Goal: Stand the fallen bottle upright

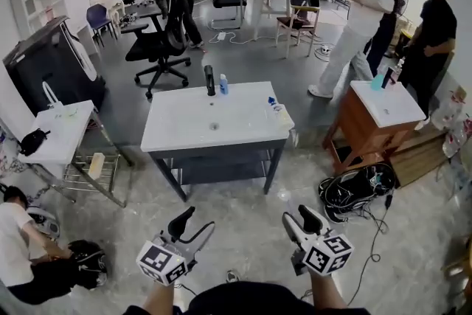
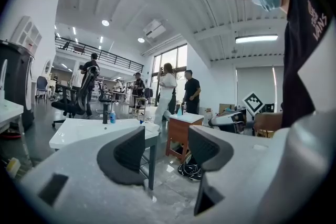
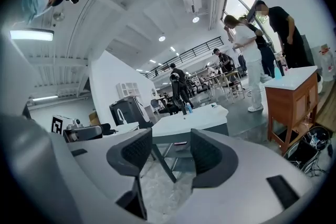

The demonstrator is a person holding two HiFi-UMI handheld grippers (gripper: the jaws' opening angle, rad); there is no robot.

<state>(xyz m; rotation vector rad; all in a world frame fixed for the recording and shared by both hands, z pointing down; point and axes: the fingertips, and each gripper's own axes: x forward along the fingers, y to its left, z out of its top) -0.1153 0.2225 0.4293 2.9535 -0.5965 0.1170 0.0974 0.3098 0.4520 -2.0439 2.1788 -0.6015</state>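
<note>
Left gripper (image 1: 194, 226) and right gripper (image 1: 299, 222) low over the floor, well short of the table (image 1: 184, 130).
Head view only: fallen bottle (image 1: 281, 116) lying on its side at the table's right edge (too small to pick out from either gripper view), well apart from the upright blue bottle (image 1: 223, 85) just beside the black faucet (image 1: 209, 80). Left gripper view: jaws wide, nothing between. Right gripper view: jaws apart, slightly narrower, likewise empty.
</note>
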